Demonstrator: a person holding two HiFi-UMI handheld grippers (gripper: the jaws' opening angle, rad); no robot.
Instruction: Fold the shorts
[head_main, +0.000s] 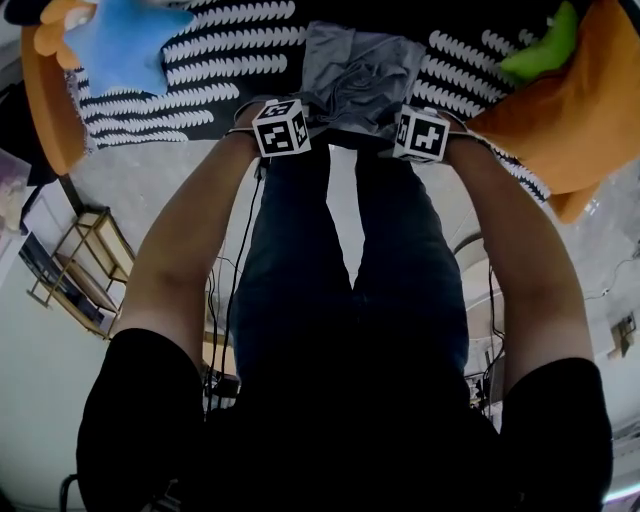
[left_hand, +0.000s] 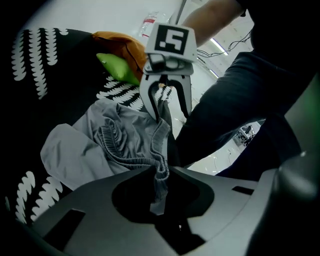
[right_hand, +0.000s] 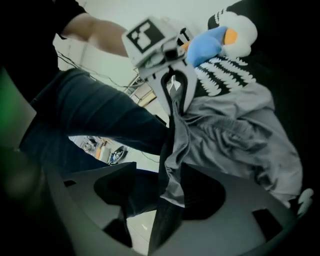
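Barely started — shorts (head_main: 360, 75) lie crumpled at the black cloth's (head_main: 230, 50) near edge, left gripper (left_hand: 159, 192) clamped on the waistband, right gripper (right_hand: 167, 195) parted with fabric loose between its jaws — all folding left.

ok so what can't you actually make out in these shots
Head view: the near edge of the shorts, hidden under both grippers' marker cubes.
Left gripper view: the cloth below the left gripper, hidden by its own body.
Green thing: cut off by the head view's top edge, tucked against the orange cushion; what it is is unclear.
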